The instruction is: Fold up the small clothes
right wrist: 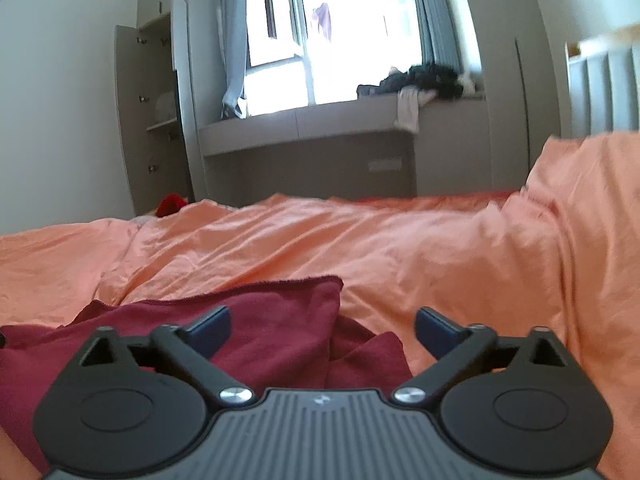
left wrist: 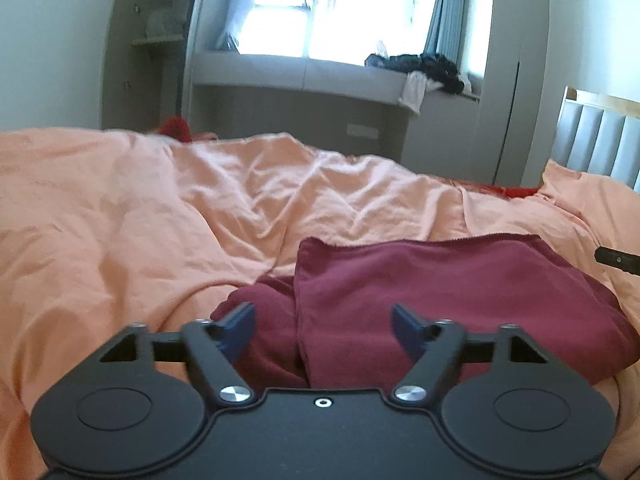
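Peeking into the left view only: right hand-held gripper [left wrist: 616,261].

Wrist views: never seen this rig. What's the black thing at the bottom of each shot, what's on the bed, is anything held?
Each picture comes from a fisheye camera mounted on a handheld two-finger gripper; a person carries one in each hand, and no robot arm is involved. The black body with blue-tipped fingers is the gripper itself. The left wrist view shows the left gripper, the right wrist view the right gripper. Both stand open and hold nothing. Beneath them a dark red cloth, partly folded over on itself, lies on an orange bedcover. Behind the bed is a window seat with a pile of dark clothes.
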Demonstrator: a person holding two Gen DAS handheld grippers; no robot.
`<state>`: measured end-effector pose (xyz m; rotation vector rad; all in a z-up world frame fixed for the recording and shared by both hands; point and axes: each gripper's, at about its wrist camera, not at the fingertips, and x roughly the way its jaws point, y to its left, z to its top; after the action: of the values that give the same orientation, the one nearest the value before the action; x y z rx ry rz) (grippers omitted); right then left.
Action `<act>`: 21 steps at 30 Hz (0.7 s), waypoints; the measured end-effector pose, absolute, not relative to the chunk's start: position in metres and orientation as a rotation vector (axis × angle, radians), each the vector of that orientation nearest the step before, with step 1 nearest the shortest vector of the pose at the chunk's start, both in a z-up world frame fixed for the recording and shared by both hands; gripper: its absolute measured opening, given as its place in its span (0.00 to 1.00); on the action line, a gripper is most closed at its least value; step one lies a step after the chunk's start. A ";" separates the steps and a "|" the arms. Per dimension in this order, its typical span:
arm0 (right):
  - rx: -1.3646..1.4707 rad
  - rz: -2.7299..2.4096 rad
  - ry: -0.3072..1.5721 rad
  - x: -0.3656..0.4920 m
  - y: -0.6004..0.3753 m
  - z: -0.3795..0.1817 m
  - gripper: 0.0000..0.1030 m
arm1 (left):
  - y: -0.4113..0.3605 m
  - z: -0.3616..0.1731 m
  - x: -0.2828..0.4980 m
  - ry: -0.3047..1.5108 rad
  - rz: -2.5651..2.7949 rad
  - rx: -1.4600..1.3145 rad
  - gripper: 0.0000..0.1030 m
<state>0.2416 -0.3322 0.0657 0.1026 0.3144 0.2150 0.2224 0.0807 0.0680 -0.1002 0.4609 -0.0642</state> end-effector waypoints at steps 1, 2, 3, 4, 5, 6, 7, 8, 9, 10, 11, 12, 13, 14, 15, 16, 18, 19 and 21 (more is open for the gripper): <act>0.094 0.212 0.299 0.236 -0.330 0.066 1.00 | 0.078 0.069 0.218 0.446 -0.059 -0.096 0.85; 0.085 0.211 0.285 0.230 -0.326 0.066 1.00 | 0.077 0.070 0.214 0.438 -0.057 -0.096 0.86; 0.077 0.210 0.271 0.224 -0.324 0.066 1.00 | 0.076 0.070 0.211 0.431 -0.055 -0.102 0.91; 0.069 0.204 0.250 0.217 -0.321 0.066 1.00 | 0.075 0.071 0.207 0.422 -0.052 -0.112 0.96; 0.064 0.196 0.232 0.211 -0.317 0.066 1.00 | 0.074 0.071 0.204 0.412 -0.049 -0.118 0.98; 0.063 0.189 0.212 0.205 -0.313 0.066 1.00 | 0.074 0.071 0.201 0.405 -0.046 -0.122 0.99; 0.064 0.186 0.196 0.201 -0.311 0.065 1.00 | 0.074 0.071 0.199 0.400 -0.042 -0.124 0.99; 0.067 0.185 0.179 0.196 -0.308 0.064 1.00 | 0.074 0.070 0.196 0.398 -0.040 -0.126 0.99; 0.069 0.185 0.167 0.192 -0.305 0.064 1.00 | 0.073 0.069 0.194 0.397 -0.036 -0.127 0.99; 0.069 0.187 0.159 0.190 -0.302 0.063 1.00 | 0.073 0.068 0.193 0.398 -0.033 -0.129 0.99; 0.066 0.192 0.151 0.187 -0.298 0.062 1.00 | 0.072 0.067 0.192 0.400 -0.030 -0.130 0.99; 0.058 0.199 0.142 0.185 -0.294 0.061 1.00 | 0.072 0.065 0.191 0.401 -0.027 -0.133 0.99; 0.049 0.204 0.133 0.182 -0.291 0.061 1.00 | 0.072 0.063 0.190 0.400 -0.023 -0.141 0.99; 0.034 0.208 0.123 0.180 -0.286 0.060 1.00 | 0.072 0.061 0.187 0.397 -0.013 -0.154 0.99; 0.015 0.209 0.113 0.178 -0.281 0.059 1.00 | 0.073 0.060 0.185 0.390 0.003 -0.171 0.99; -0.001 0.209 0.106 0.176 -0.276 0.058 1.00 | 0.074 0.057 0.180 0.371 0.026 -0.204 0.99; -0.031 0.208 0.091 0.172 -0.267 0.056 1.00 | 0.076 0.050 0.170 0.332 0.059 -0.271 0.99; -0.041 0.210 0.086 0.170 -0.263 0.056 1.00 | 0.076 0.047 0.165 0.322 0.062 -0.296 0.99; -0.062 0.219 0.079 0.167 -0.255 0.054 1.00 | 0.075 0.041 0.159 0.316 0.050 -0.321 0.99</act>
<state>0.1672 -0.2546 0.0542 -0.0620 0.0786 0.2194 0.1593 0.0753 0.0412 -0.3211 0.3159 0.0503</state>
